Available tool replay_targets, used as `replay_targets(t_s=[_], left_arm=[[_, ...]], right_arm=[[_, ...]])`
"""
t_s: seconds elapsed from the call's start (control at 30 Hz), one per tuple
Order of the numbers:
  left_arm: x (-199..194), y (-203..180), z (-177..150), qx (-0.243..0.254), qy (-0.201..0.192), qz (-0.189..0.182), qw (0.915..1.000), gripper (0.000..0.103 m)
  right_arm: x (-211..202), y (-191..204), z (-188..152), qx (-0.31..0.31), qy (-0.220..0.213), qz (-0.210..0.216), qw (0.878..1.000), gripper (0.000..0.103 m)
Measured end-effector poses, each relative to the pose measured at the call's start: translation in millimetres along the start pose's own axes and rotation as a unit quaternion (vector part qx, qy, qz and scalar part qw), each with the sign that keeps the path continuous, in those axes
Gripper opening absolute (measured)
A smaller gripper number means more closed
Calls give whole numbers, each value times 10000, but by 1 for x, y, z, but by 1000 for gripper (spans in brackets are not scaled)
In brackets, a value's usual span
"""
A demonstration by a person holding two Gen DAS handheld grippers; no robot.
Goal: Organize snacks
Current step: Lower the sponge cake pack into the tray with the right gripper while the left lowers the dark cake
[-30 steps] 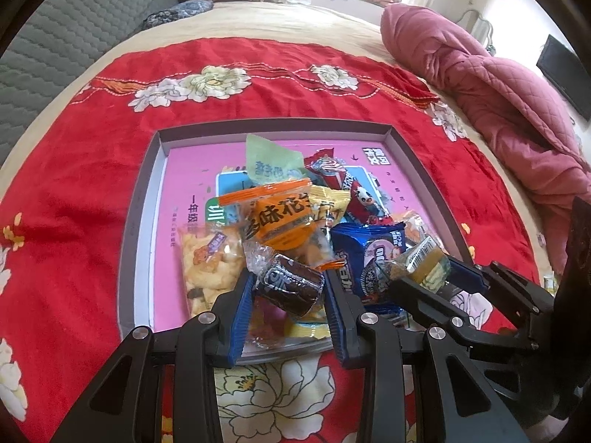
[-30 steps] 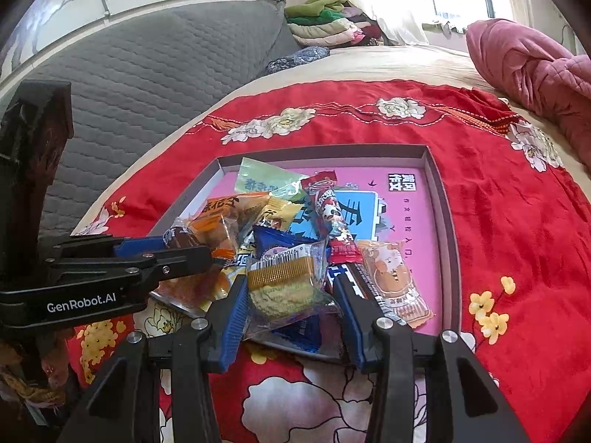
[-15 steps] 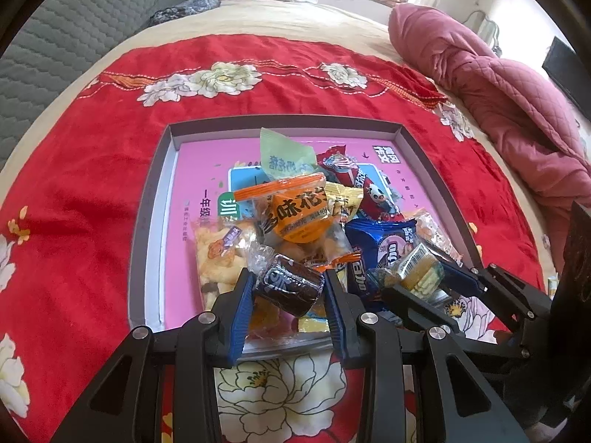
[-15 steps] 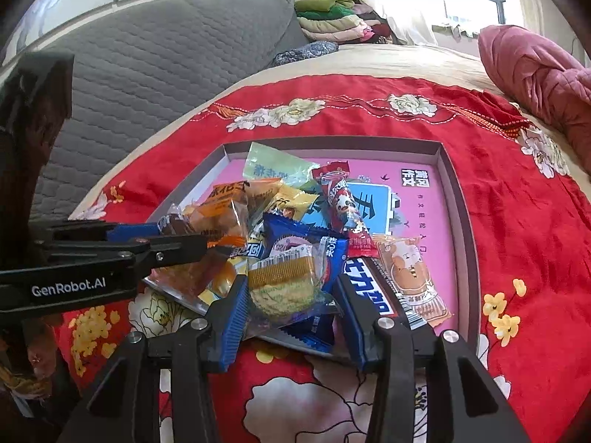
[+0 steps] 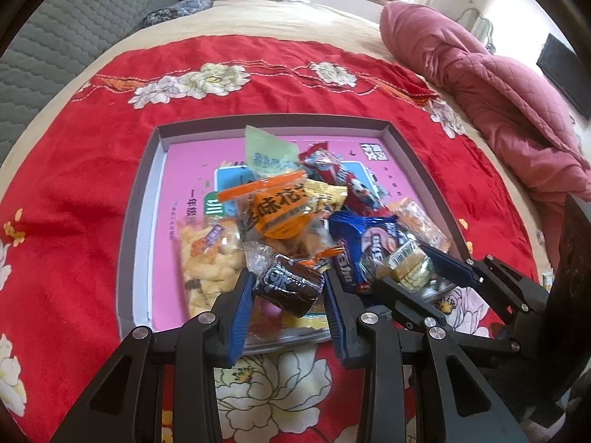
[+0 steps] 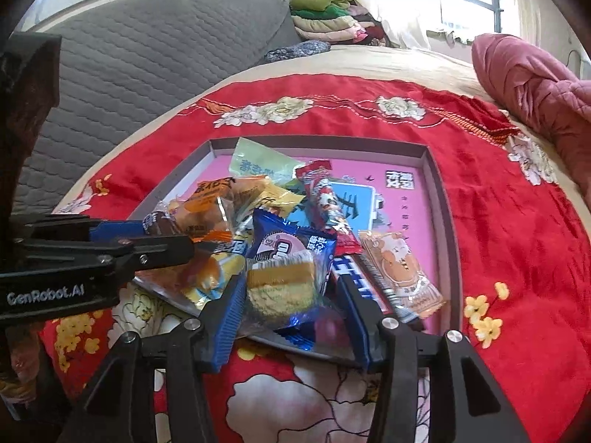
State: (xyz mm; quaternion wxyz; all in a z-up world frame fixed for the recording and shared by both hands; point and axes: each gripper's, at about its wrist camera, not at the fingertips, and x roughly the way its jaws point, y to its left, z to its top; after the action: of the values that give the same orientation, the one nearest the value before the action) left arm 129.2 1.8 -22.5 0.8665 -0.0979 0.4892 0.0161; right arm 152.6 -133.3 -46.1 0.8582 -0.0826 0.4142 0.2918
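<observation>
Two wrapped snacks are clamped above the tray's near edge: a dark chocolate roll [image 5: 290,285] in the left gripper [image 5: 288,291], a yellow cake [image 6: 280,288] in the right gripper [image 6: 288,295]. Beyond, mixed packets are heaped in the grey-rimmed pink tray [image 5: 138,199] on a red floral blanket [image 5: 74,170].

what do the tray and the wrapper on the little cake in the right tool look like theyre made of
Tray: looks like printed cardboard, probably a box lid; thin grey folded walls, matte pink printed floor.

Cake wrapper, gripped in the right tool: thin clear plastic film, glossy; the yellow cake shows through and the film crinkles with glare.
</observation>
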Motion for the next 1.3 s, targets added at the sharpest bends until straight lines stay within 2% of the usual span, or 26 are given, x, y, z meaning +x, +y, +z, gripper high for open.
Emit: replay_targets(t_s=[0.33,0.67,1.13,1.3], left_arm=[[3,-6,-1,57,77,-17,10000,38],[2,-8,-1,129,64,16,9999,41],[0,-2,0,17,73,-11,10000,54],[-3,-2,1,23,44,-22,10000,57]], right_arm=[[-1,-5,1,83,29,-48,9999,57],[-3,-5,3,42,-10,-186,9998,57],[-5,-5,5,42,-27,-235,9997,58],[-6,-6,5,60,-52,-272,9996,64]])
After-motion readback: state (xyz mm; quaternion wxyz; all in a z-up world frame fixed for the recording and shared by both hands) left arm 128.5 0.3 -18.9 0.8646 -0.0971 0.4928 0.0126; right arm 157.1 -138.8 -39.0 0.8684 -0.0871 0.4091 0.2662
